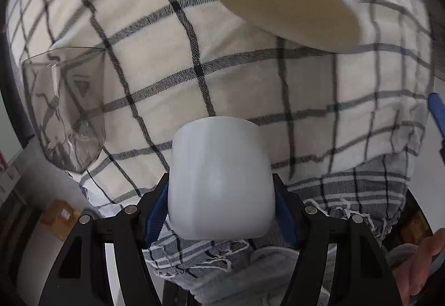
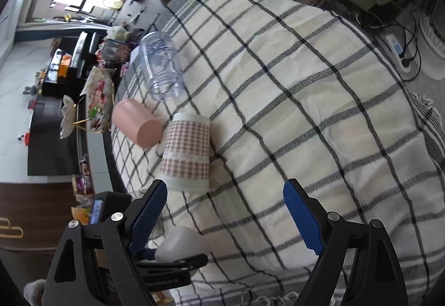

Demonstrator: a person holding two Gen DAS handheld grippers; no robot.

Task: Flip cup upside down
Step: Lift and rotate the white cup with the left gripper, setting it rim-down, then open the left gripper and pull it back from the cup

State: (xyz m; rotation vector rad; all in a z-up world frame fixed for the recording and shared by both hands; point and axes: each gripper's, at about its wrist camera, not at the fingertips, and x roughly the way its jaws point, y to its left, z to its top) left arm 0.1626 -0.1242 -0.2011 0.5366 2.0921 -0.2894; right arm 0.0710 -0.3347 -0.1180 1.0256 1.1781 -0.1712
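My left gripper [image 1: 222,203] is shut on a plain white cup [image 1: 221,178], held between its blue pads above the checked cloth [image 1: 155,75]. That cup also shows in the right wrist view [image 2: 182,246], low left, with the left gripper around it. My right gripper [image 2: 225,214] is open and empty above the cloth [image 2: 306,88]. A houndstooth-patterned cup [image 2: 187,153] stands upside down just ahead of the right gripper; its base also shows in the left wrist view [image 1: 289,8].
A pink cup [image 2: 137,122] and a clear plastic cup [image 2: 161,66] stand upside down beyond the patterned one. A clear glass [image 1: 66,108] sits at the left. A power strip with cables [image 2: 397,49] lies on the floor.
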